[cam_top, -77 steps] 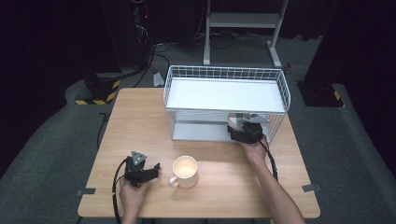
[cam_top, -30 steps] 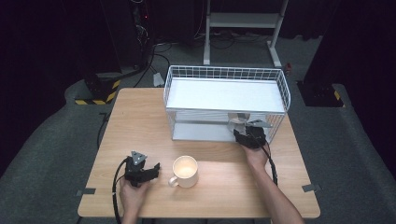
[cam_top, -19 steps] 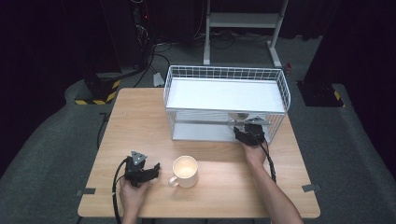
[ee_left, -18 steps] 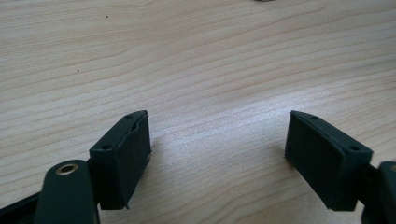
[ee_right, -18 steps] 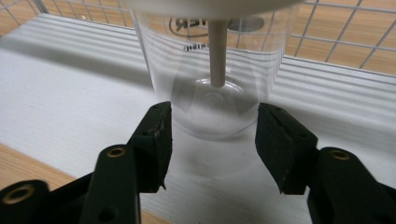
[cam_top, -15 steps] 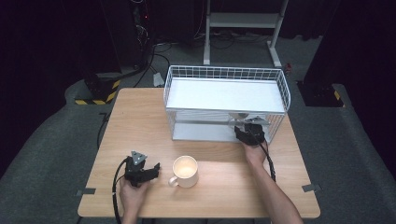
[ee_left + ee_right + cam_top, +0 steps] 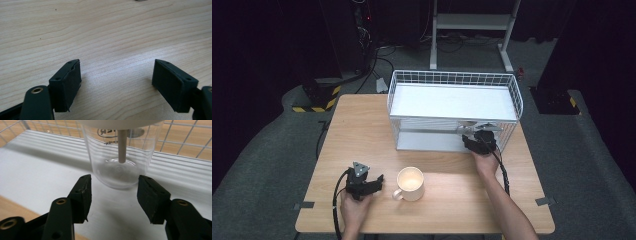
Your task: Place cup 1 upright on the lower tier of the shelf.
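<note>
Clear glass beaker [image 7: 121, 157], printed lettering upside down and only partly legible, is standing on the wire rack's [image 7: 507, 90] lower shelf. Right gripper [image 7: 113, 195] is pinching its base. Left gripper [image 7: 116, 82] is resting spread over bare wooden table [image 7: 105, 30], beside a cream mug [image 7: 410, 183].
</note>
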Tool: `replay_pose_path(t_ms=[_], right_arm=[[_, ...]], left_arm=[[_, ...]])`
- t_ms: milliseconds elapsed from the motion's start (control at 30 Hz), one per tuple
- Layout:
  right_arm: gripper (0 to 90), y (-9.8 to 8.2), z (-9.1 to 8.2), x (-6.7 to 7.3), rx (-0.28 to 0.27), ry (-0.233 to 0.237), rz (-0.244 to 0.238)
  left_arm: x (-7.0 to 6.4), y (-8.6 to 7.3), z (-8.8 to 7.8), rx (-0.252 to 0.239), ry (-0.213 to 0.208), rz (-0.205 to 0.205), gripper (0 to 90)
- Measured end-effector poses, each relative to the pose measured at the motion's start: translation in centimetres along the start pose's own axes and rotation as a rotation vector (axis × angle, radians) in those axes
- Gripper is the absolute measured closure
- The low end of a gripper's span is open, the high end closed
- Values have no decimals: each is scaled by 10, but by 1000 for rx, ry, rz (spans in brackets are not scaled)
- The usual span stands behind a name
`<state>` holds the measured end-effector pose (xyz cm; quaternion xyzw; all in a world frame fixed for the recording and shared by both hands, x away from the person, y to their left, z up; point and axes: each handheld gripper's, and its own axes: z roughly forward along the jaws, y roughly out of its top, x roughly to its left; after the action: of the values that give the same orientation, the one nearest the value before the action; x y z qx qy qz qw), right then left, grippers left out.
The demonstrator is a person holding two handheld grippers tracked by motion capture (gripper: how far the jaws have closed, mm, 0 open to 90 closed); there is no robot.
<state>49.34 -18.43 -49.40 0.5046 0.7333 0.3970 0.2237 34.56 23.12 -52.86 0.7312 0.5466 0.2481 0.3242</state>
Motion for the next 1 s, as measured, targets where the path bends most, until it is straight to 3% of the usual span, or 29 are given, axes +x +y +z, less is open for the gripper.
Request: replay_pose_path(t_ms=[67,167,267,300,400,567,733,900,1000], right_arm=[[372,-2,-5,-2,-11,-23,-23],[283,-7,-9,-5,-17,-21,4],[264,-11,-9,-12,-5,-22,-10],[256,-12,-10,-13,2,-8,31],[255,-15,-14,-15,2,15,45],[257,-18,-19,-14,7,21,-3],[268,-20,-28,-13,-20,47,5],[276,-26,-36,-15,12,62,18],[291,-28,-42,-15,-7,61,-17]], left_arm=[[0,0,0,0,-3,-1,232],[0,0,0,1,-6,-2,232],[0,0,0,3,1,-6,229],[0,0,0,4,3,-5,229],[0,0,1,-2,8,-8,228],[0,0,1,0,4,-11,228],[0,0,0,4,4,-7,227],[0,0,0,4,4,-7,227],[0,0,0,4,5,-7,228]])
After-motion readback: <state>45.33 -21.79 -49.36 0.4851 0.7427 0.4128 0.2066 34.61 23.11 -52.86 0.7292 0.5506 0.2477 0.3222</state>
